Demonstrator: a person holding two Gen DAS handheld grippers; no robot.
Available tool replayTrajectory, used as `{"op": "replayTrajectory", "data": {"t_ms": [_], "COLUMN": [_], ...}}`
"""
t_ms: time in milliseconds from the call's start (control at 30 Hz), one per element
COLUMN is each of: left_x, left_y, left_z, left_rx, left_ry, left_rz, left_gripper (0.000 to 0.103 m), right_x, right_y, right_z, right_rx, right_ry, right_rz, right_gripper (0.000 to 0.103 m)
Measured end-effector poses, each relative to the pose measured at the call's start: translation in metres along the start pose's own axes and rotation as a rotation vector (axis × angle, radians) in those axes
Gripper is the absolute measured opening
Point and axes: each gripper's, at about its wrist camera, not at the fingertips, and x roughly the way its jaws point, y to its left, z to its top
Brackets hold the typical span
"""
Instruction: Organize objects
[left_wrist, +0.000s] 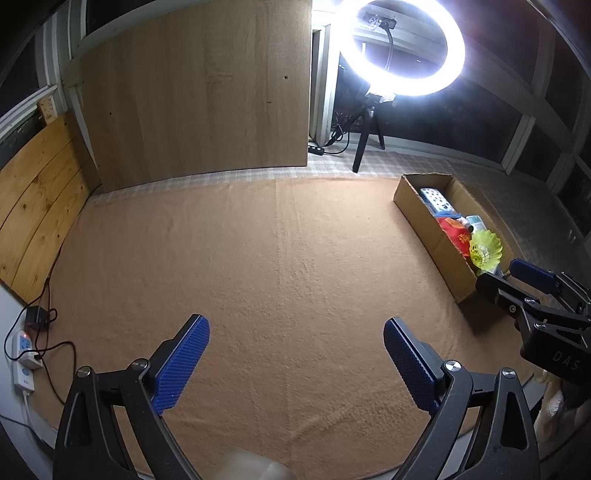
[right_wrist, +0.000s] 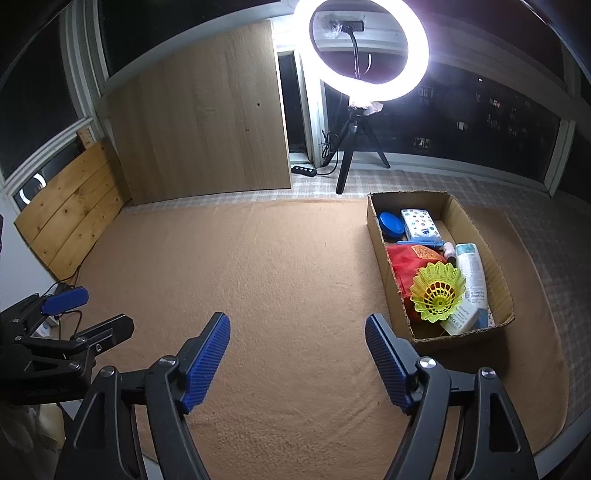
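A cardboard box lies on the tan cloth at the right. Inside it are a yellow shuttlecock, a red packet, a white bottle, a patterned tissue pack and a blue lid. My right gripper hovers open over bare cloth, left of the box, holding nothing. My left gripper is also open and empty above the cloth. From the left wrist, the box and shuttlecock show at the right, with the right gripper beside them.
A ring light on a tripod stands behind the box. A tall wooden board and a pine plank panel lean at the back left. A power strip with cables lies at the cloth's left edge.
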Motion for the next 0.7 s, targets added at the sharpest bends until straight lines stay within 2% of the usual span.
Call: {"op": "replayTrajectory", "data": {"t_ms": [700], "left_x": [0.0023], "left_y": [-0.0035], "left_z": [-0.0010], "left_rx": [0.015], "left_ry": [0.005], "left_rz": [-0.002], "left_gripper": [0.099], "right_x": [0.0040], "right_y": [-0.0037], "right_z": [-0.0029], "right_rx": [0.006], "right_ry": [0.015], "right_rz": [-0.011], "right_gripper": [0.073]}}
